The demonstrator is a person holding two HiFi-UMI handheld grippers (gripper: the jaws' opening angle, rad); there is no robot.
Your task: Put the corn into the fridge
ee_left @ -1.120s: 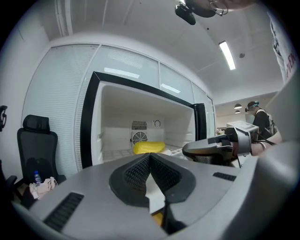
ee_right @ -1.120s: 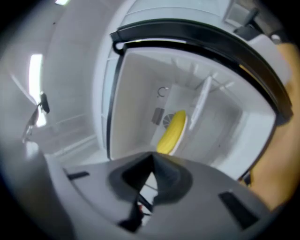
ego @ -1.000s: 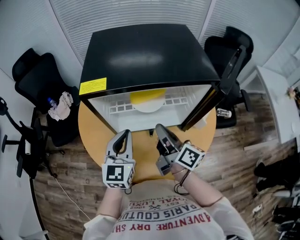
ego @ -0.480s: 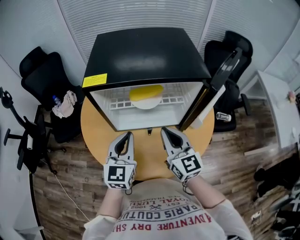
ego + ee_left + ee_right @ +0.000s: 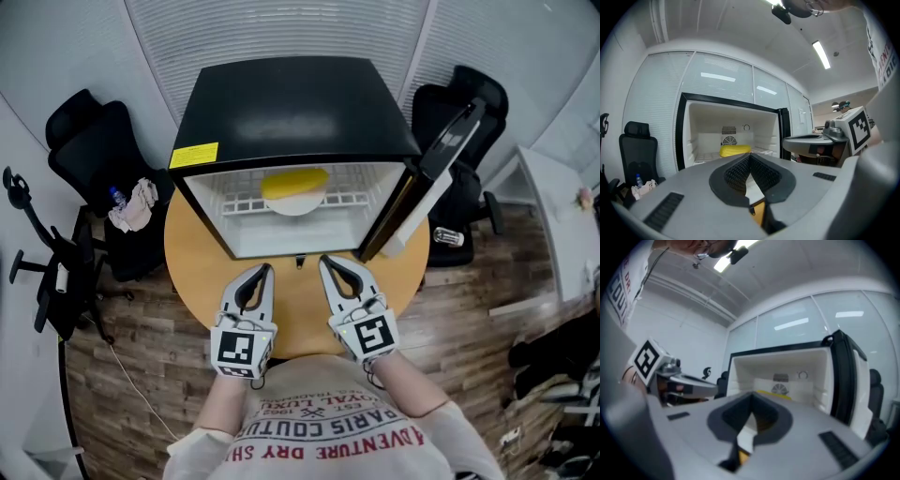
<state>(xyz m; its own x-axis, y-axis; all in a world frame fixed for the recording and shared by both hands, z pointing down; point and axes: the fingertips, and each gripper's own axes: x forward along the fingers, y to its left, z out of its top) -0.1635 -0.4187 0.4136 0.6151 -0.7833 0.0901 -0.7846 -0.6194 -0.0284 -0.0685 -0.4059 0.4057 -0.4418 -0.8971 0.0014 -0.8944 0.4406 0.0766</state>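
- The corn (image 5: 294, 183) is spotted in the upper middle of the head view, lying inside the fridge (image 5: 295, 108) on what looks like a white plate (image 5: 293, 207), which is set on the wire shelf (image 5: 239, 203).
- A light, firm cob is expected, rounded and apt to roll. A hold across its middle, on the long sides, would be favoured, with a moderate squeeze so that no kernels are crushed.
- Nothing else can be made out in the compartment. The door (image 5: 441, 155) is swung wide toward the right of the frame.
- The left gripper (image 5: 265, 270), at lower centre, is seen with its jaws brought together and nothing between them.
- The right gripper (image 5: 324, 262), just beside it, is likewise closed and empty. Both are held over the round table (image 5: 192, 267), clear of the fridge.
- The placing is judged done, with only the door left to be closed.
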